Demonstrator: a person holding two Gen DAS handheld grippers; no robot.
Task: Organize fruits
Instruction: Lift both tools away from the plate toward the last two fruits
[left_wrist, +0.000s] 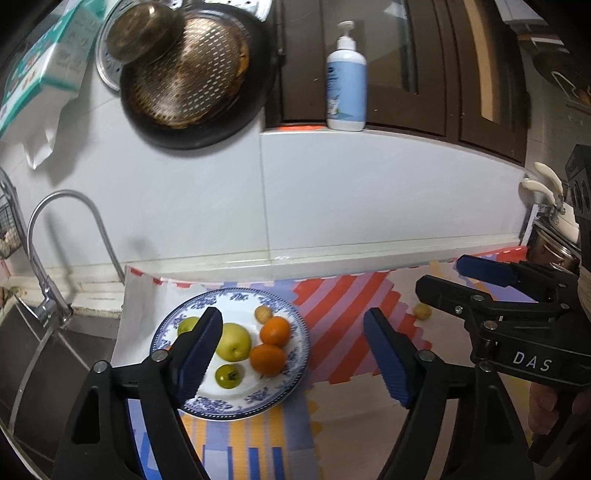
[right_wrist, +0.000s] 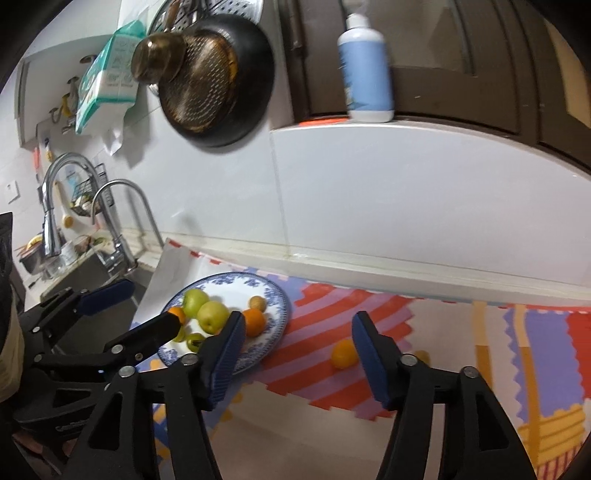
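Both tongs (left_wrist: 295, 354) (right_wrist: 297, 354) agape, empty

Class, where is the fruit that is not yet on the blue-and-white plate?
In the right wrist view, a small orange fruit lies on the striped mat, right of the blue-and-white patterned plate, just inside the right gripper's right finger.

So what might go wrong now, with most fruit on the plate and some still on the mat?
1. The orange on the mat is round and may roll away if the open right gripper nudges it.
2. The plate is already crowded; another fruit may knock the small brown fruit off near its rim.
3. The left gripper hangs over the plate close to the right one, so they may bump.
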